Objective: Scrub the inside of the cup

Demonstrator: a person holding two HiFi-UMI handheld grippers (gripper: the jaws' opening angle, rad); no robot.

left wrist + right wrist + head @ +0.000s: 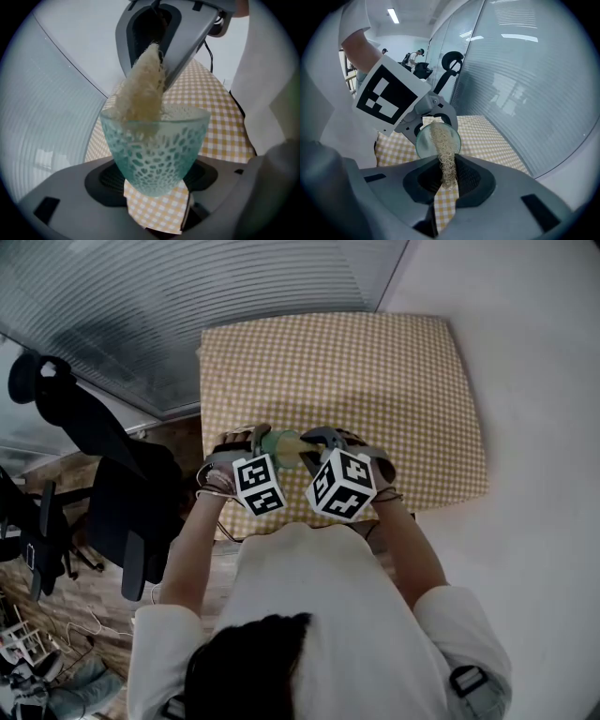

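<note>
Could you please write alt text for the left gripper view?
A pale green patterned glass cup is held in the left gripper, while the right gripper pokes a loofah scrubber into it from above. A yellow checked tablecloth lies behind.

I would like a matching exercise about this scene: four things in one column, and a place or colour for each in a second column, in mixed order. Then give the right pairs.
Things:
1. cup
2. loofah scrubber
3. tablecloth
4. office chair

Place or colour:
A. yellow and white checks
B. black
C. gripped in the jaws of the left gripper
D. gripped in the jaws of the right gripper, far end inside the cup

Pairs: 1-C, 2-D, 3-A, 4-B
</note>
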